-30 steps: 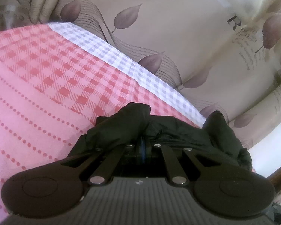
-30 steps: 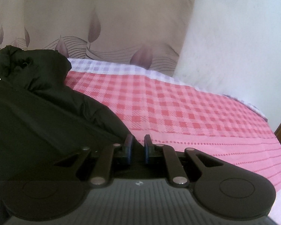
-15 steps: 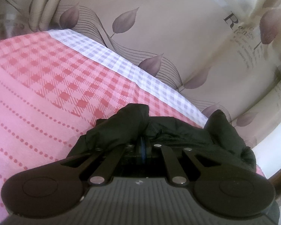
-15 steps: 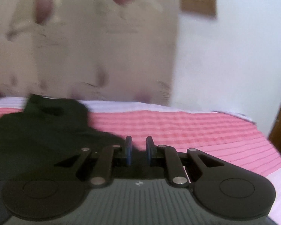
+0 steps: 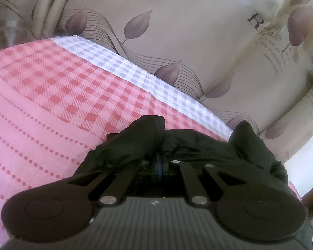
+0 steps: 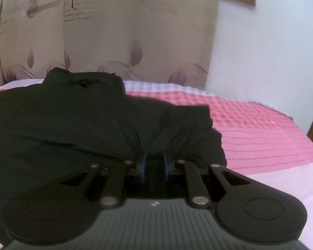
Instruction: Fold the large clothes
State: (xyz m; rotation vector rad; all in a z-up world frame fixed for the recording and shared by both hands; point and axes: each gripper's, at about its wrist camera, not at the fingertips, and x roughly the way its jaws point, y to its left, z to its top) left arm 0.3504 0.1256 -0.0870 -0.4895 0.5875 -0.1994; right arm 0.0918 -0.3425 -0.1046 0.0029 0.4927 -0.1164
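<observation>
My right tongs (image 6: 153,159) have swung over and now pinch the black jacket (image 6: 73,120), left tongs (image 5: 159,159) still clamped on it, so folding can start.

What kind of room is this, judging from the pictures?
Most likely a bedroom: a bed with a pink checked sheet, a leaf-printed curtain hanging behind it, and a black garment spread on the sheet.
</observation>
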